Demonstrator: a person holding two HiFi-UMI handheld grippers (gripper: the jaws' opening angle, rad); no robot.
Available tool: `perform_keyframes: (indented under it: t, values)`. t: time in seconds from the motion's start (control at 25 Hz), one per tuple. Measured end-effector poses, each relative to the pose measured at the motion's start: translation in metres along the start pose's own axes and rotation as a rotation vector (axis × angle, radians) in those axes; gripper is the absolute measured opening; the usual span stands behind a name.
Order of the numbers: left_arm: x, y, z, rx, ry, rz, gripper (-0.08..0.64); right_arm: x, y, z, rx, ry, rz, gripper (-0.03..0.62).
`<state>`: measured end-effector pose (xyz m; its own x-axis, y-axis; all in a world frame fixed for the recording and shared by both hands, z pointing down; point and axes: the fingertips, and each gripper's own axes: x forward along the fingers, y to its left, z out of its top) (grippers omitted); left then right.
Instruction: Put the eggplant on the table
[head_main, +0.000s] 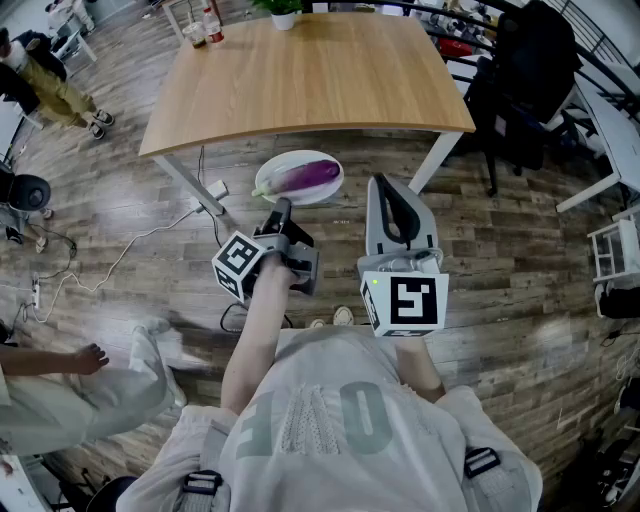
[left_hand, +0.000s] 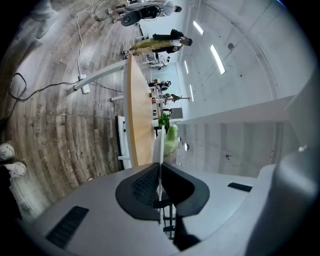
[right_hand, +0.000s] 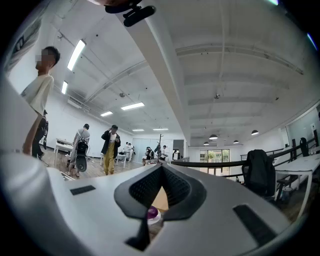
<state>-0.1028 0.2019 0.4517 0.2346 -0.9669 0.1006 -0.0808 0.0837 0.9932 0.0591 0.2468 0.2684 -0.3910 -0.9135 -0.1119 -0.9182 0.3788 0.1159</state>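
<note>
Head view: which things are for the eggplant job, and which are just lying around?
For the job: long purple eggplant; round white plate under it; light wooden table; left tongs, pinching the plate's rim.
Just lying about: green potted plant and bottles on the table; black office chair; white power strip.

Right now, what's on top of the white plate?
A purple eggplant lies on the plate, its green stem at the left. The plate's surface beneath it is hidden.
</note>
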Motion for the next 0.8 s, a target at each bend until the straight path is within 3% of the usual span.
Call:
perform_keyframes:
  t: [0.8]
  values:
    - [0.018, 0.004, -0.008, 0.002, 0.005, -0.016, 0.02, 0.006, -0.024, -0.028, 0.069, 0.007, -0.008, 0.017]
